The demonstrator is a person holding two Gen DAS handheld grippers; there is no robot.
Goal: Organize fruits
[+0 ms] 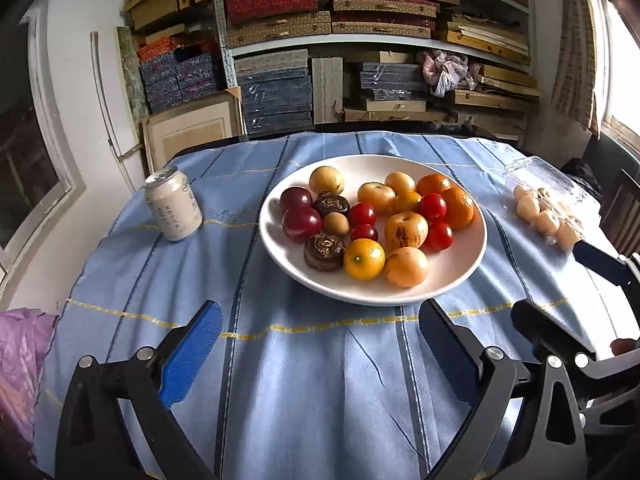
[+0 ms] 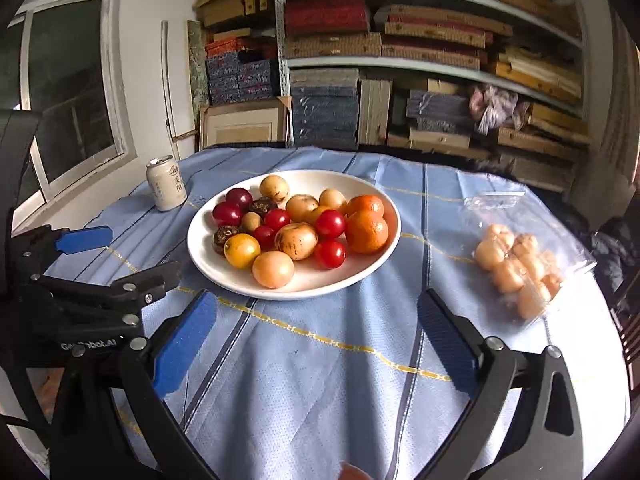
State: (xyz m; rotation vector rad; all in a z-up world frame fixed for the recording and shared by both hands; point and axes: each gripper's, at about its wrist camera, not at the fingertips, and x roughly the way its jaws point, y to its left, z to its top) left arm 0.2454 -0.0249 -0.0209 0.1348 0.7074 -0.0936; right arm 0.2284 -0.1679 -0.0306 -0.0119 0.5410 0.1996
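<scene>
- The white plate (image 1: 476,248) stands mid-table on the blue cloth (image 1: 304,380) and holds the mixed fruits (image 1: 406,230); they look round, smooth and light, and the small red ones are soft, so take each across its widest part
- The left gripper (image 1: 320,356) and the right gripper (image 2: 316,350), both before the plate, stand wide apart and hold nothing
- The right wrist view shows more clearly the clear pack of pale fruits (image 2: 516,268) right of the plate; the can (image 1: 173,205) is left of it
</scene>
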